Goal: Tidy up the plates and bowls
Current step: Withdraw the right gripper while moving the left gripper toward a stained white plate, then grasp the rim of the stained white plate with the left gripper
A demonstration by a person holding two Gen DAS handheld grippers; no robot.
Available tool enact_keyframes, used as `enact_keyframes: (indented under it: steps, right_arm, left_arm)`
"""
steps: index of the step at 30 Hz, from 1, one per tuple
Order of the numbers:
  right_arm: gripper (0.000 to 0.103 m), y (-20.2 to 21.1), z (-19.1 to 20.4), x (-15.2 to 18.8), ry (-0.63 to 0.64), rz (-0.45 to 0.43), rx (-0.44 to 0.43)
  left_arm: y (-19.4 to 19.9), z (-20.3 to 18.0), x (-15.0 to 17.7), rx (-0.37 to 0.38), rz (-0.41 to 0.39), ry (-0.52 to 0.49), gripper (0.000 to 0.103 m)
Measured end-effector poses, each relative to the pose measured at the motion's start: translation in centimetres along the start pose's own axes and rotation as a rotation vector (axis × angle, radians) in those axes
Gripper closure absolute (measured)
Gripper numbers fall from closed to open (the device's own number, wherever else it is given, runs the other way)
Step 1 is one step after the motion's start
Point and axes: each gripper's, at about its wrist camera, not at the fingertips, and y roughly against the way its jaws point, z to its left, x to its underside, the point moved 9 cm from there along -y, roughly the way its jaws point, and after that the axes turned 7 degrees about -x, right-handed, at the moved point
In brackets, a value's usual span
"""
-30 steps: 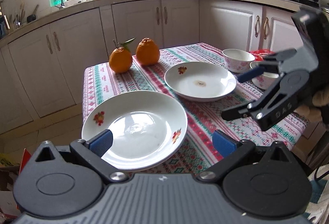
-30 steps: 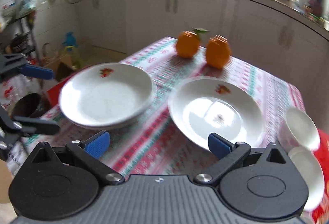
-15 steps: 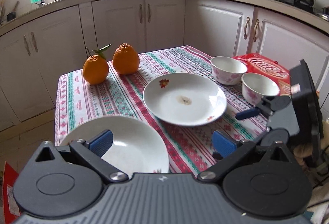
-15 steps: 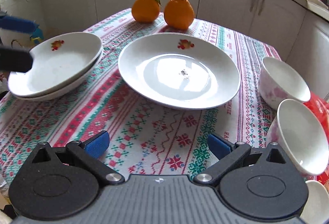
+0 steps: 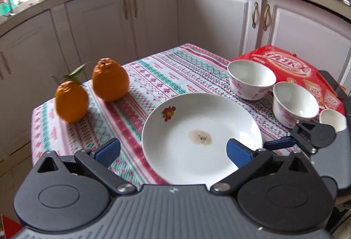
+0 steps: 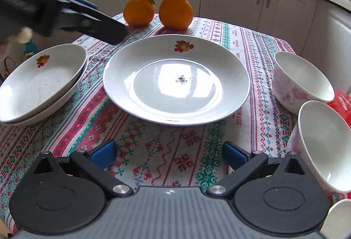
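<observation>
A white plate (image 5: 201,135) with a fruit motif and a small dark stain lies mid-table; in the right wrist view this plate (image 6: 175,83) sits just ahead of my right gripper (image 6: 169,153), which is open and empty above the cloth. My left gripper (image 5: 173,151) is open too, empty, hovering at the plate's near rim. Two more plates (image 6: 41,83) are stacked at the table's left. Two pink-flowered bowls (image 5: 251,79) (image 5: 295,104) stand upright at the right, apart from each other.
Two oranges (image 6: 158,10) sit at the far side of the patterned tablecloth (image 6: 153,151). A red snack packet (image 5: 285,63) lies behind the bowls. A small white dish (image 5: 332,119) is at the right edge. Kitchen cabinets surround the table.
My left gripper has swung right from above the stacked plates to the single plate; the stack has left its view. The right gripper has dropped closer to the table, facing that plate.
</observation>
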Motion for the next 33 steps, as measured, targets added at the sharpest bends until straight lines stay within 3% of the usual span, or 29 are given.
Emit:
enact_keyframes:
  steps: [17, 20, 22, 33]
  right_arm:
    - [0.000, -1.5, -1.0, -1.4, -0.014, -0.002, 0.012]
    - [0.003, -1.6, -1.1, -1.6, -0.010, -0.014, 0.009]
    - [0.006, -1.7, -1.4, -1.8, -0.007, -0.024, 0.012]
    - [0.008, -2.0, -1.4, -2.0, 0.019, -0.030, -0.018]
  left_arm:
    - [-9.5, 0.0, -1.6, 0.123, 0.198, -0.066, 0.004]
    - [-10.4, -0.1, -1.9, 0.153, 0.227, -0.073, 0.011]
    - [-11.0, -0.2, -1.9, 0.176, 0.253, -0.078, 0.023]
    - [-12.8, -0.8, -2.3, 0.248, 0.345, -0.142, 0.032]
